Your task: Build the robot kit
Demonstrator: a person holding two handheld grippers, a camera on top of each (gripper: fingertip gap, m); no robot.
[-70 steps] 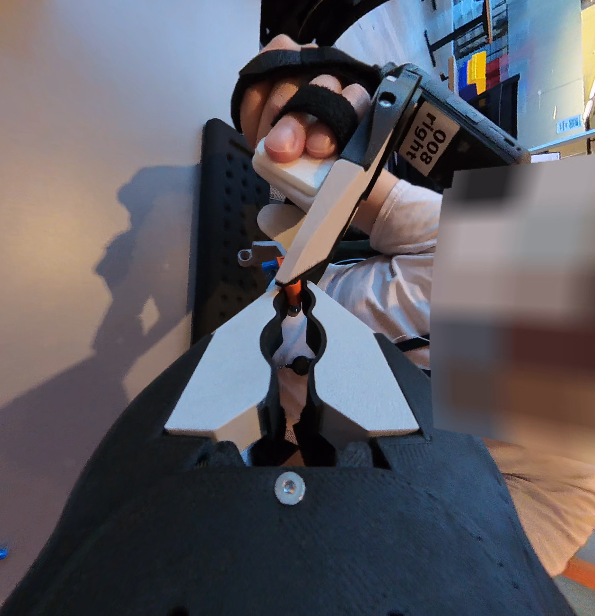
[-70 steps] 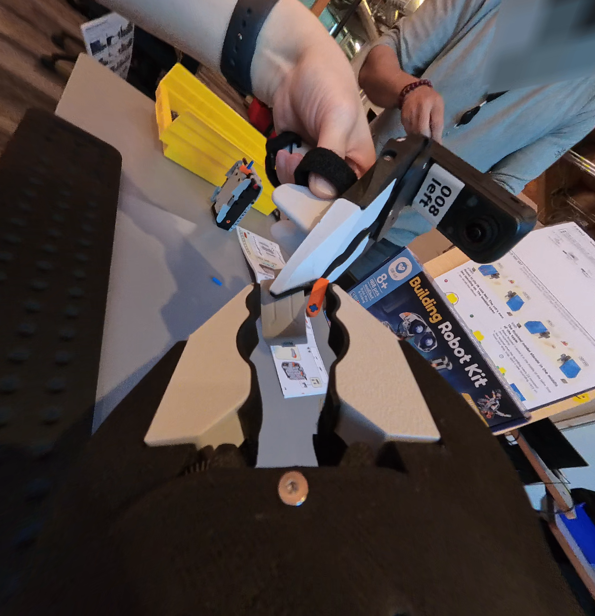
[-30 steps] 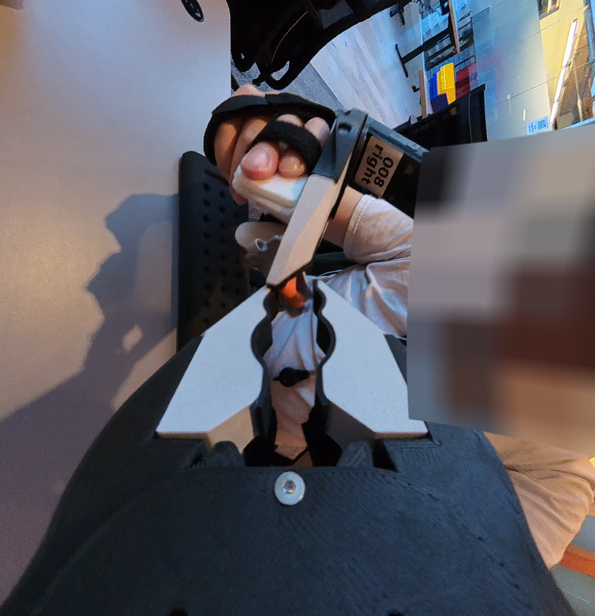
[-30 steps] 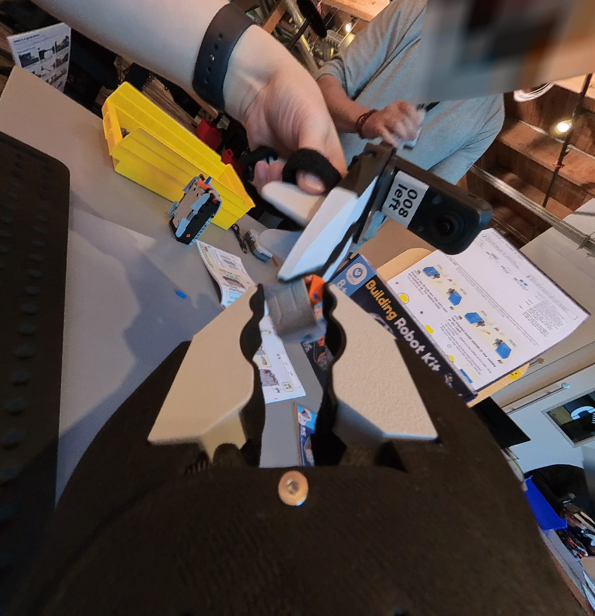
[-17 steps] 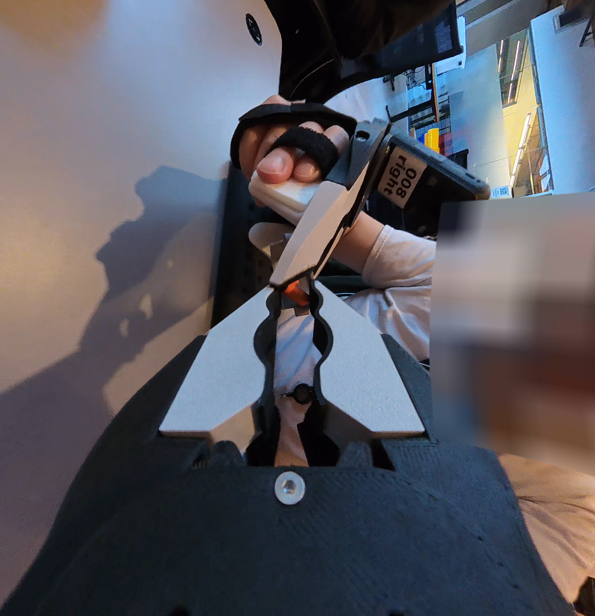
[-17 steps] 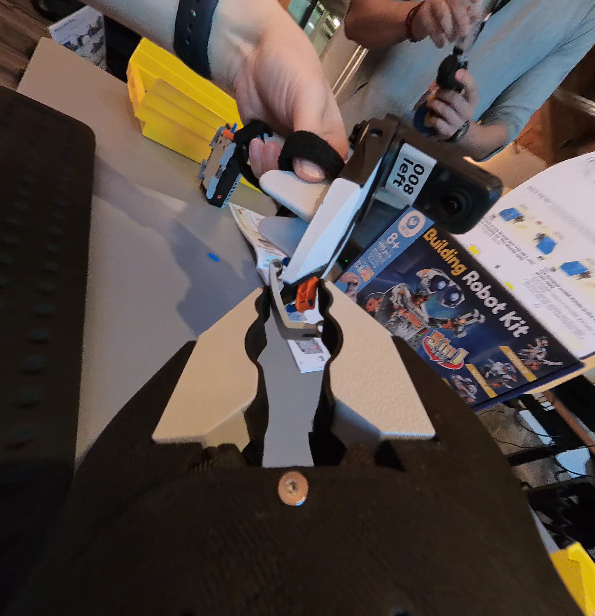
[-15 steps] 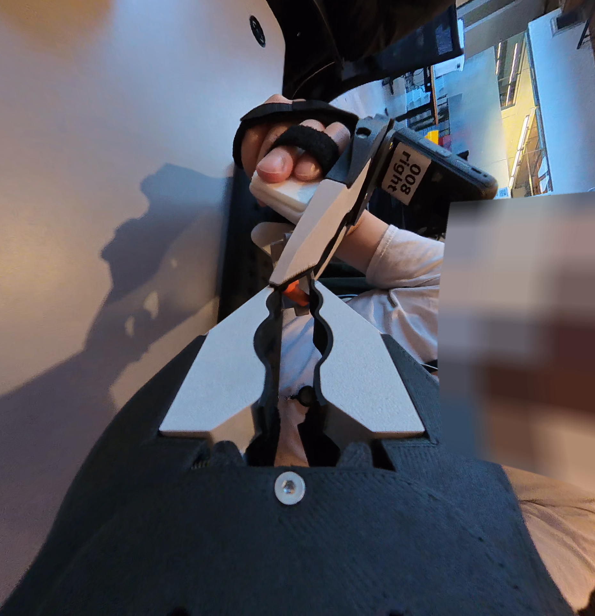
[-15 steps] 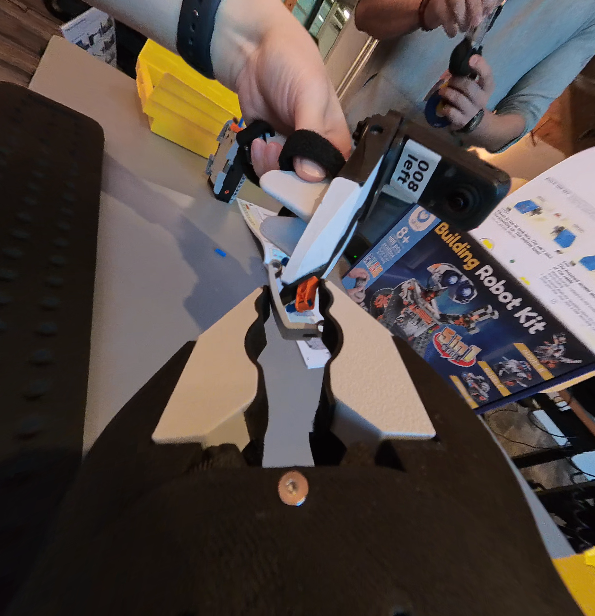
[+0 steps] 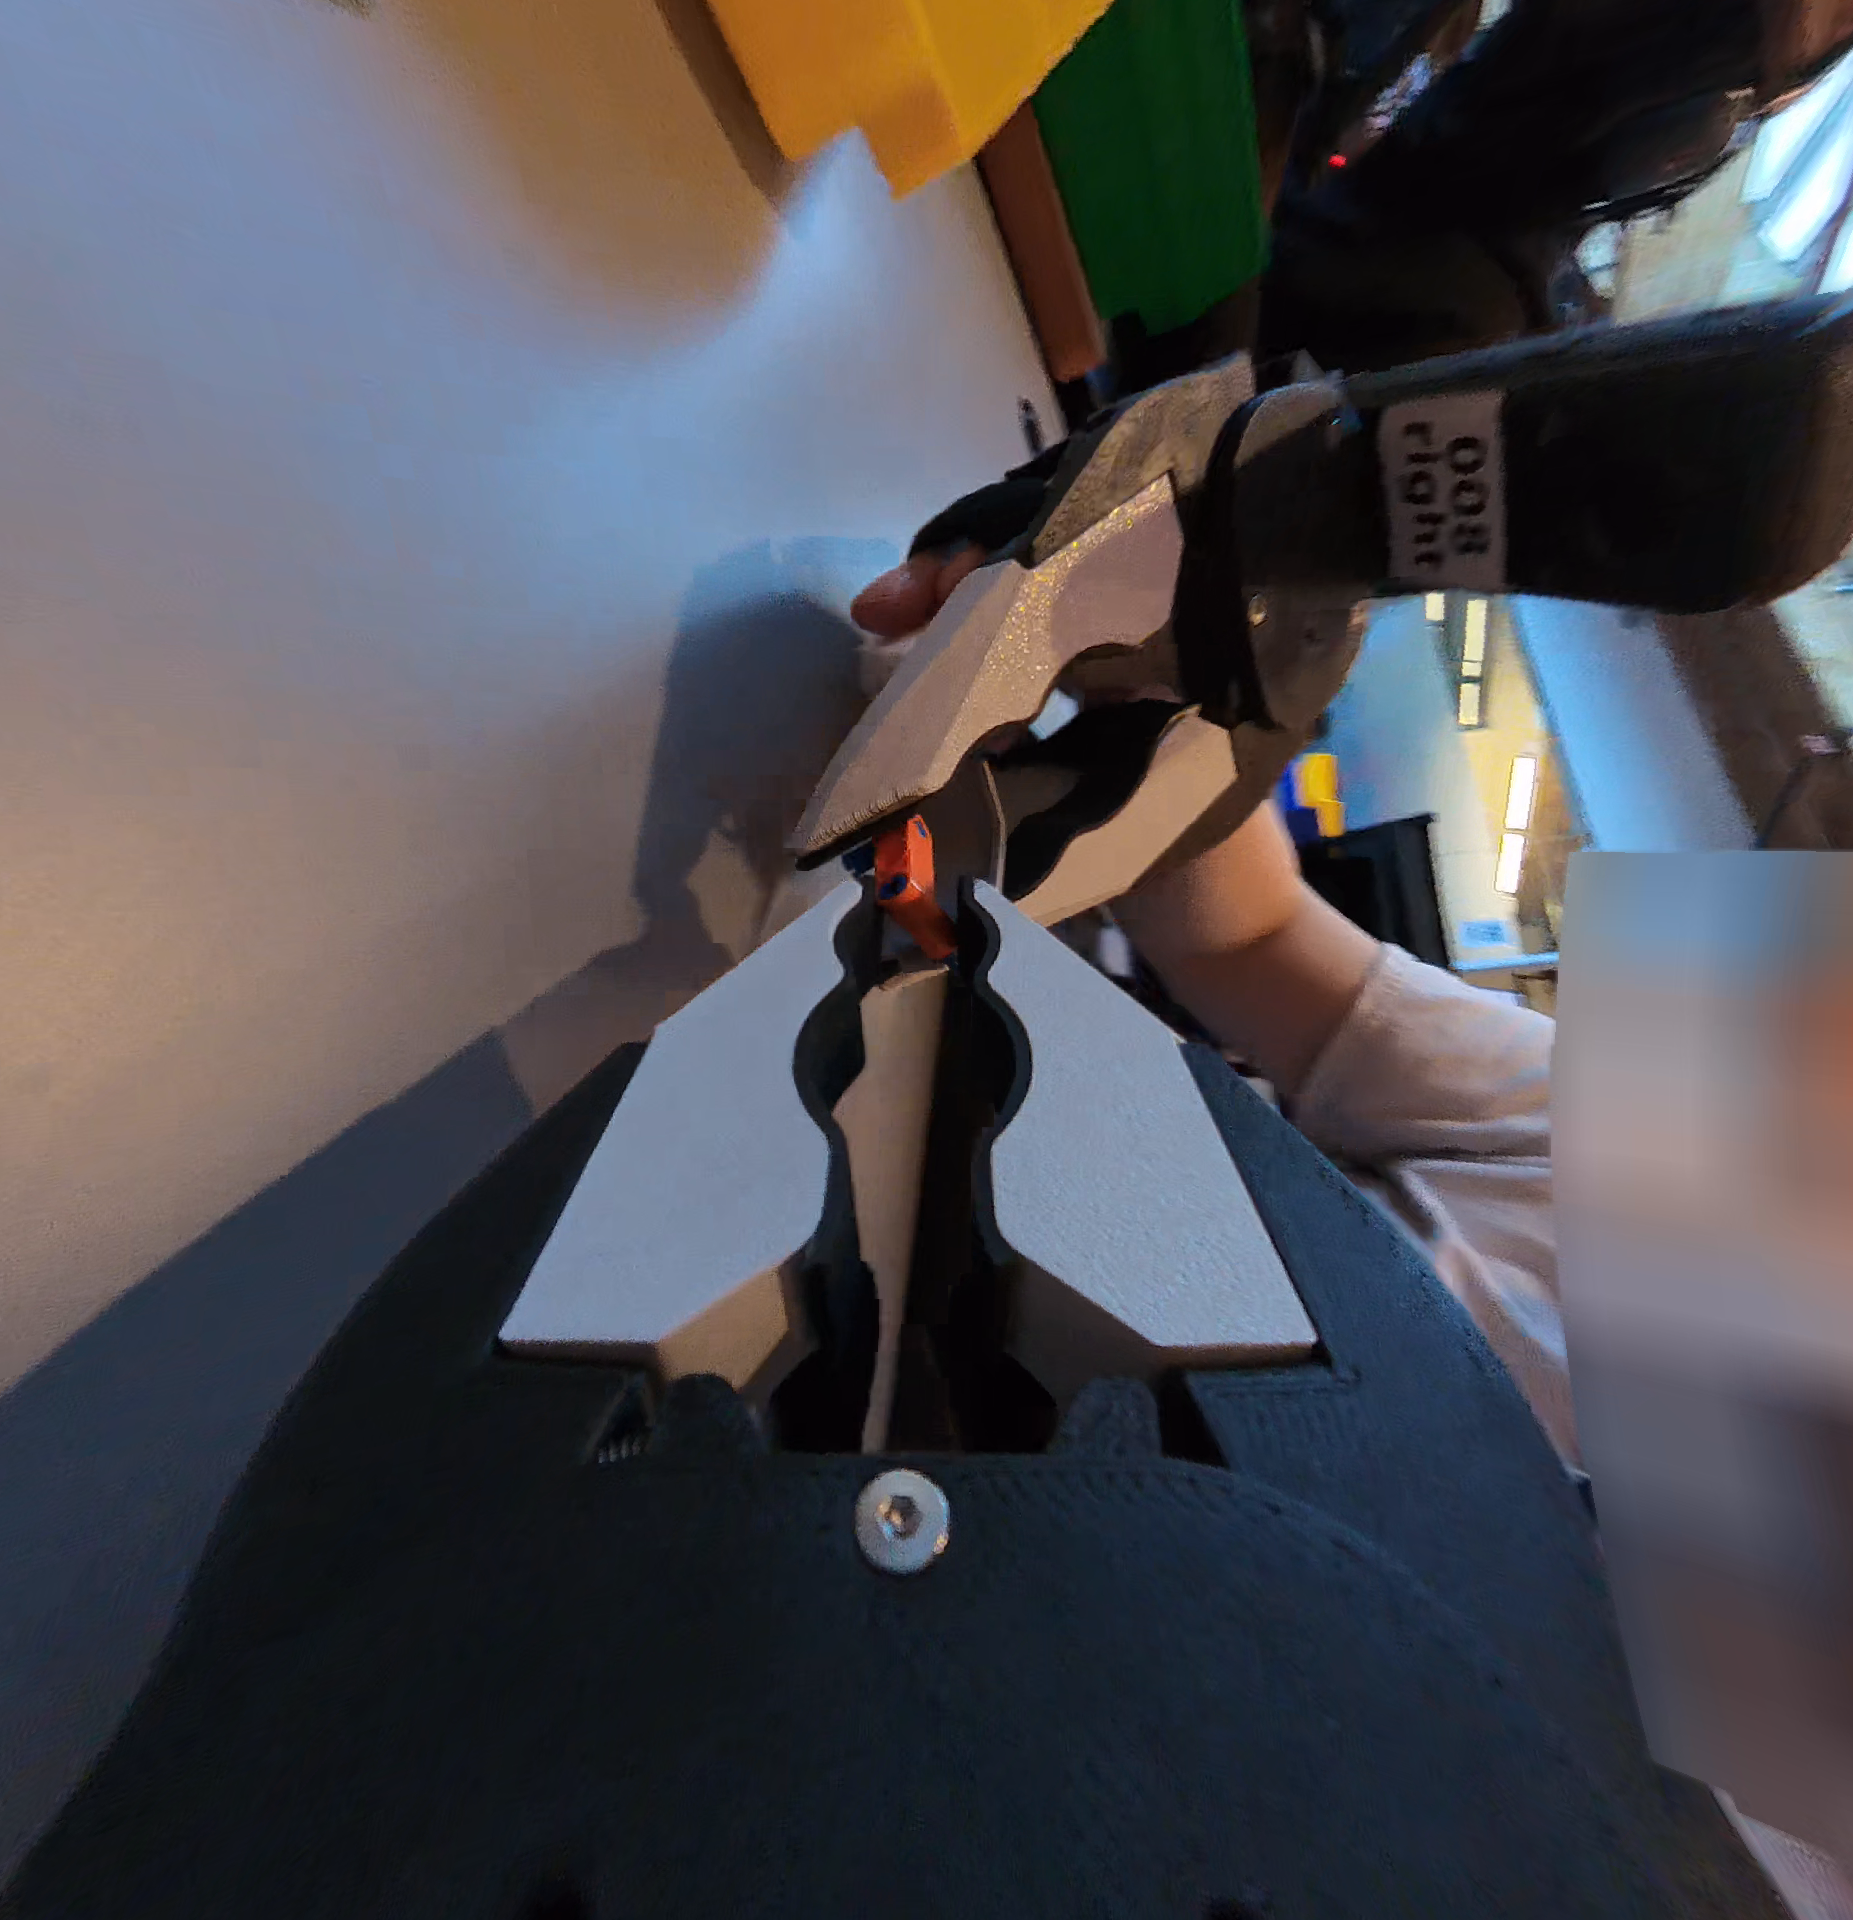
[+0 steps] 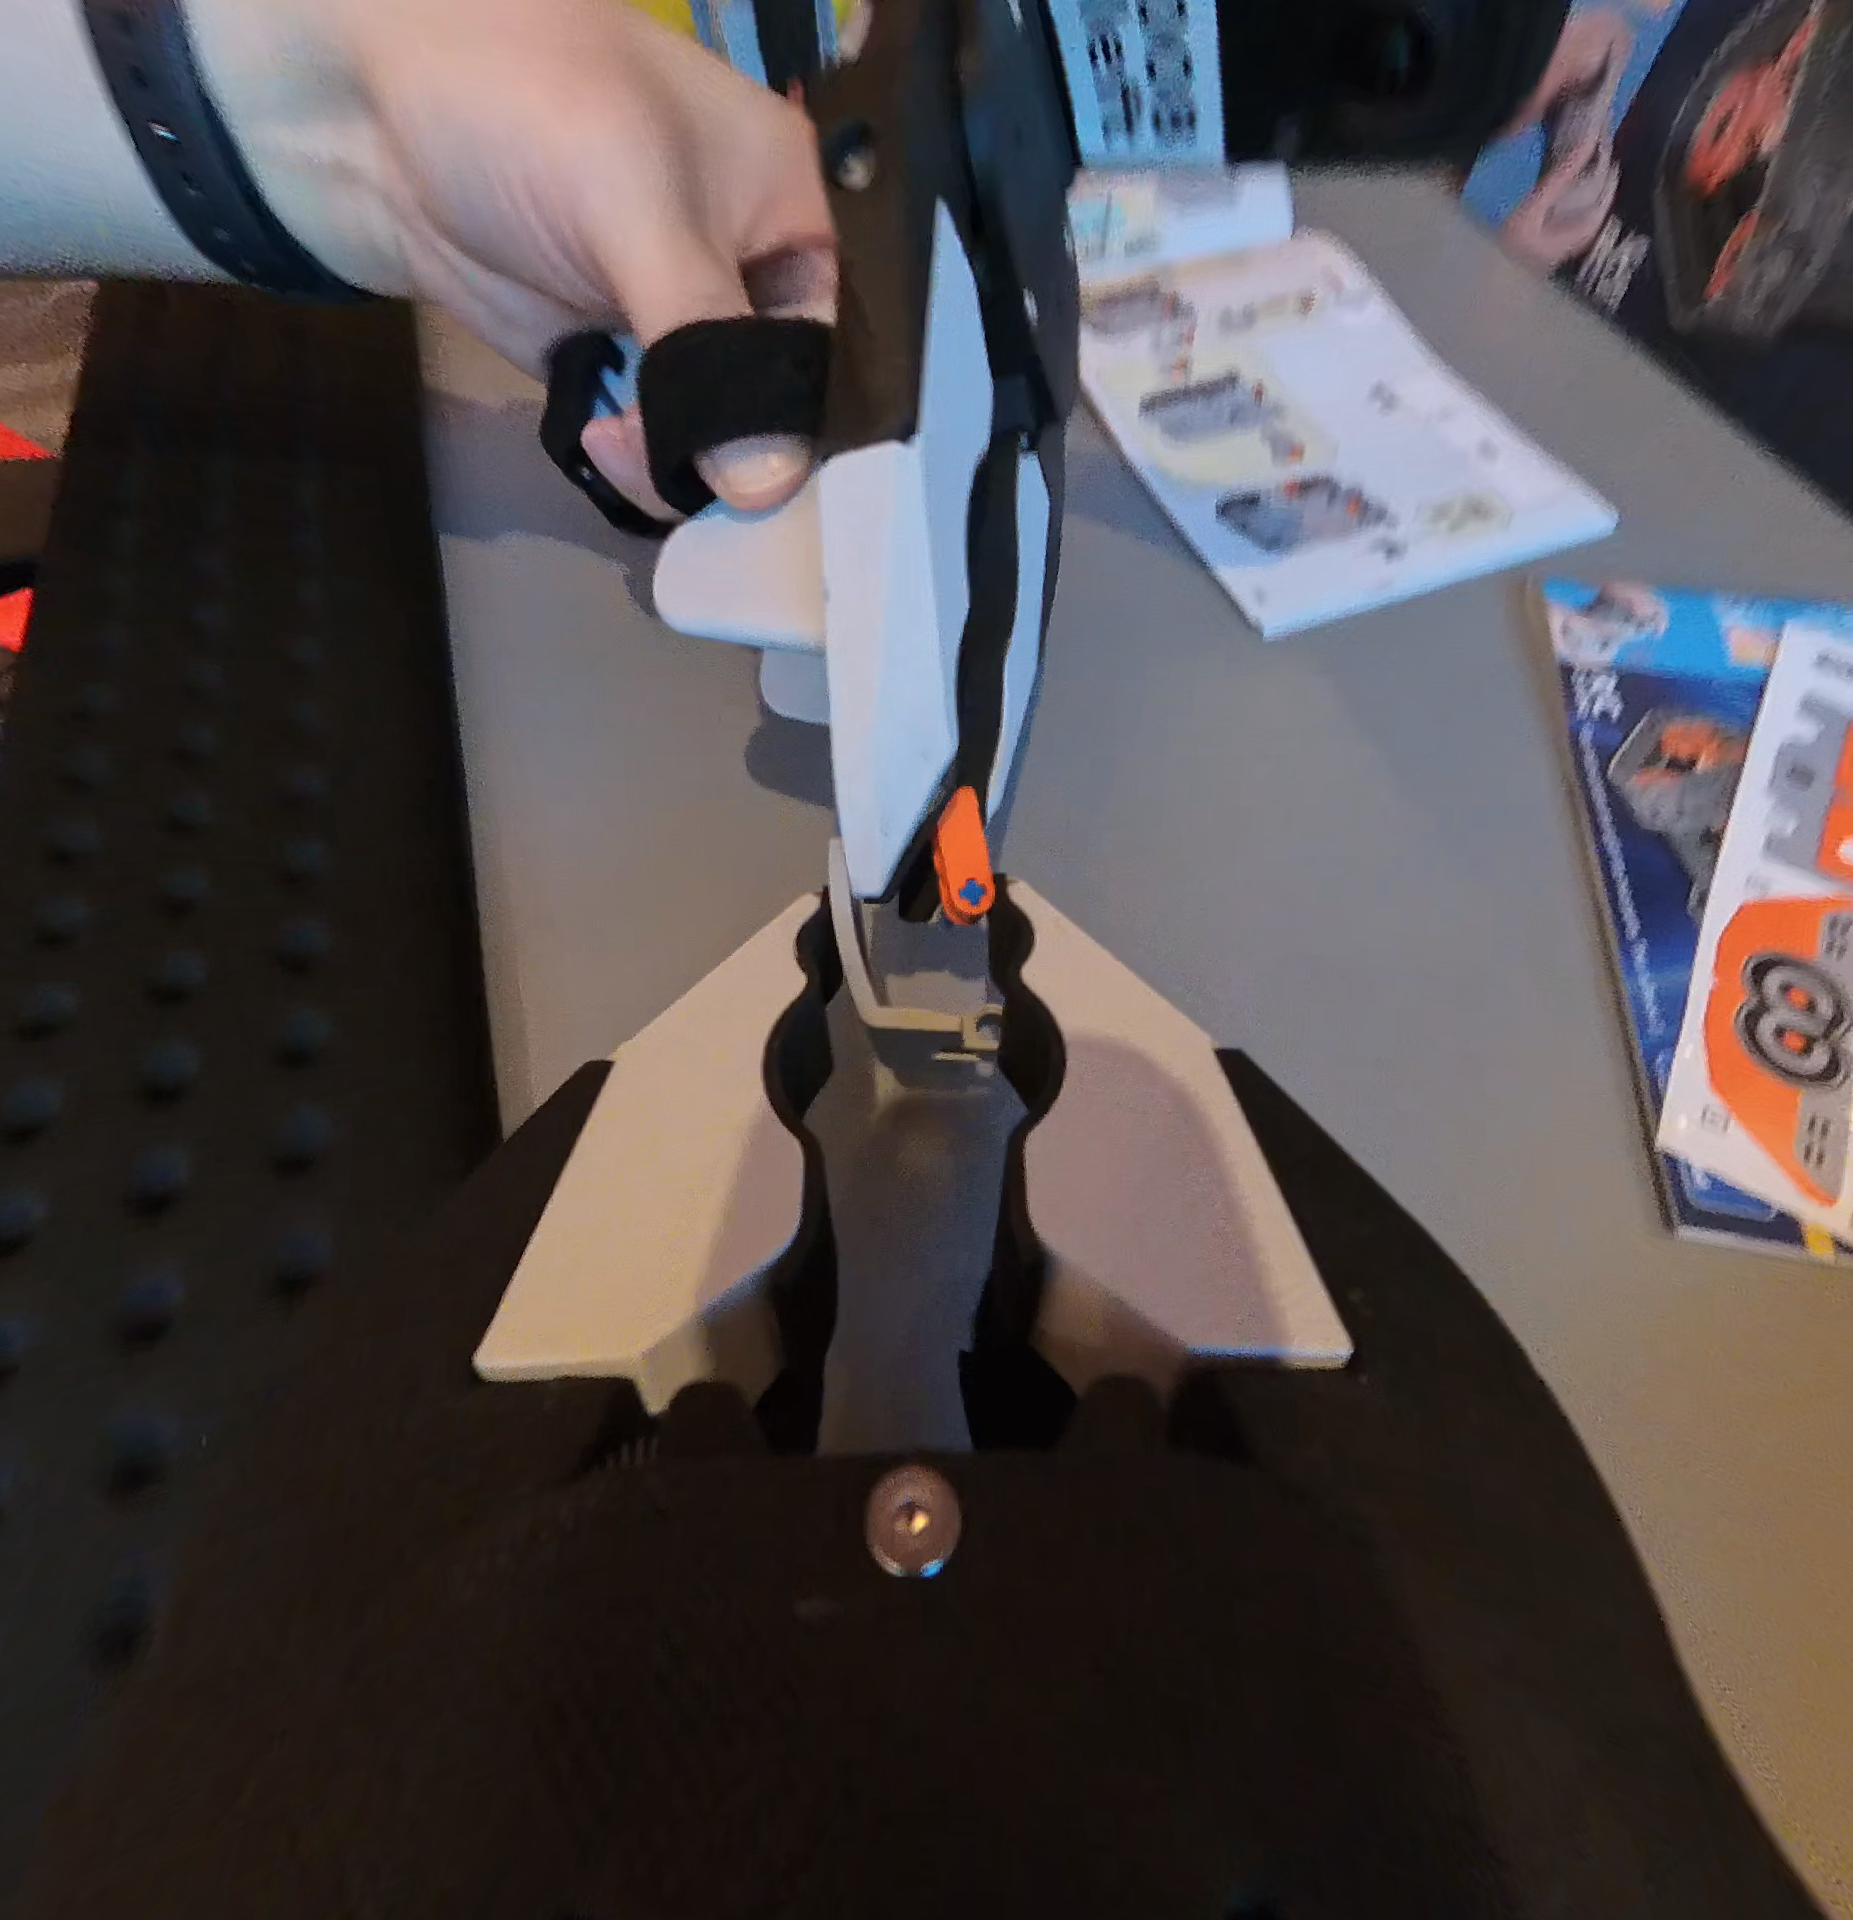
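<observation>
Tongs meet tip to tip: your left tongs (image 9: 917, 914) now pinch the small orange piece (image 9: 909, 902), your right tongs (image 10: 917, 925) grip the grey bracket (image 10: 927, 987), lower over the tabletop (image 10: 1265, 935) than before.

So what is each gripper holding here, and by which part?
The left gripper pinches the small orange piece by its upper end. The right gripper clamps the grey angled bracket across its sides, near the fingertips.
</observation>
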